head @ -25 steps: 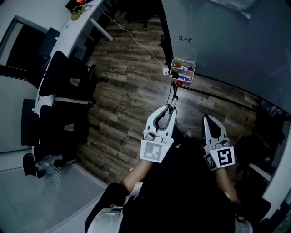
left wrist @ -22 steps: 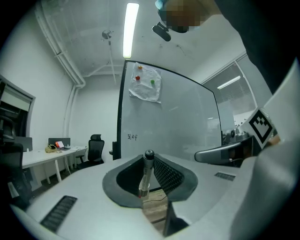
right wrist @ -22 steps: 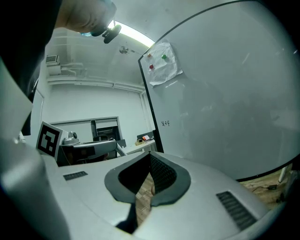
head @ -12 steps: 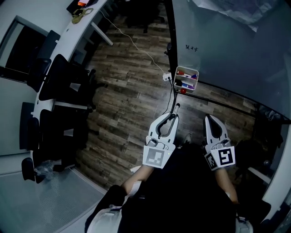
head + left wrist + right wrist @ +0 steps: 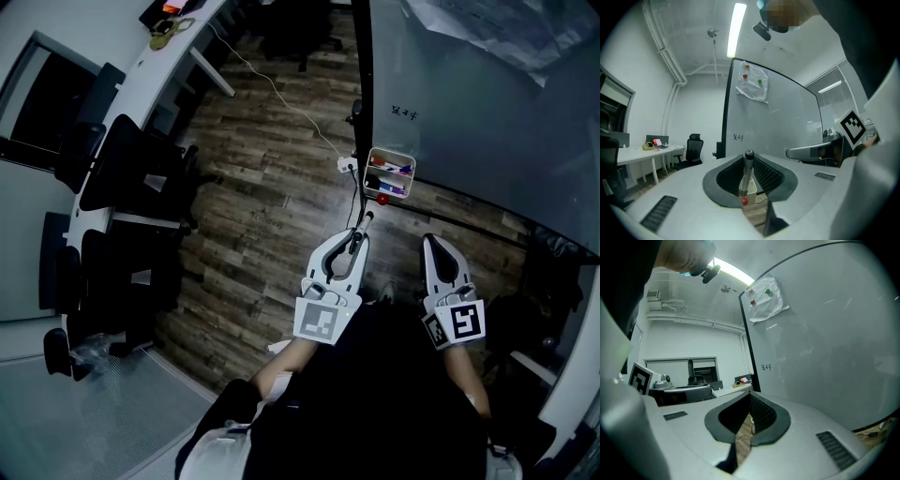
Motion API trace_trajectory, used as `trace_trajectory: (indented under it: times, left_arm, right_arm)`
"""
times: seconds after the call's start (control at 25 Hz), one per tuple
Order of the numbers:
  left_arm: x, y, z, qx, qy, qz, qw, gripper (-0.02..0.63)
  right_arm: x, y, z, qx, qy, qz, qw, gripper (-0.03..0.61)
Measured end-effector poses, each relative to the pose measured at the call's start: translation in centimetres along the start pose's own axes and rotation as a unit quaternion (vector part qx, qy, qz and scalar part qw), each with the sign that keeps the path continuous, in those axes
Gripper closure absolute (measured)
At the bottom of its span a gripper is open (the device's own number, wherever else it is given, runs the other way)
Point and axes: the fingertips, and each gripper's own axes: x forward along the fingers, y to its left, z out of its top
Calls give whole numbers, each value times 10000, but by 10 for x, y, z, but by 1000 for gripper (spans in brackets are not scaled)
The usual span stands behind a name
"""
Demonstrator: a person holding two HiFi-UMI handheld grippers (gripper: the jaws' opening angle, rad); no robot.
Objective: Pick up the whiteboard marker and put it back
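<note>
Moved closer to the whiteboard (image 5: 469,94) over the last second, so that the white tray (image 5: 392,151) hung on its lower part now sits nearer both tools in the head view. Grips the whiteboard marker (image 5: 363,222) in the left hand-held gripper (image 5: 354,234), jaws part-way closed and pressed on the barrel. Shows one end of the marker jutting past the jaw tips toward the tray, near it but apart from it. Points roughly level, straight at the tray and at a small red round piece (image 5: 382,199) just under it. Holds other markers, red and blue among them, lying inside the tray.

Carries nothing in the right hand-held gripper (image 5: 429,242): jaws closed tip to tip, with only a sliver of wooden floor (image 5: 262,187) visible through the gap behind the tips. Sits to the right of the left one, at about the same height in the head view, close beside the whiteboard.

Further off: a few small handwritten marks (image 5: 403,112) on the whiteboard above the tray, a white cable (image 5: 291,98) trailing over the floor, black office chairs (image 5: 131,178), and a long white worktop (image 5: 169,56) at upper left.
</note>
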Motion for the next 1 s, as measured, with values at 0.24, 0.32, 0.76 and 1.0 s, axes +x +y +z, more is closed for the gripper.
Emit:
trace_trajectory:
  times: [0.24,0.32,0.76,1.0]
  left_arm:
    - [8,7,1,2,-15,-26,10000,538]
    - [9,8,0,0,4,-55,10000,538]
    - [15,16,1,-72,15,-200,9998,538]
    - [9,25,-2,-31,7,-303,9995,538]
  right_arm:
    - [8,-3,1,1,19,-36,10000,563]
    - [10,-3,1,7,27,-61,10000,563]
    - [17,-2,0,-6,64,-224,9997,563]
    - [23,9,-2,-36,91,-313,9995,563]
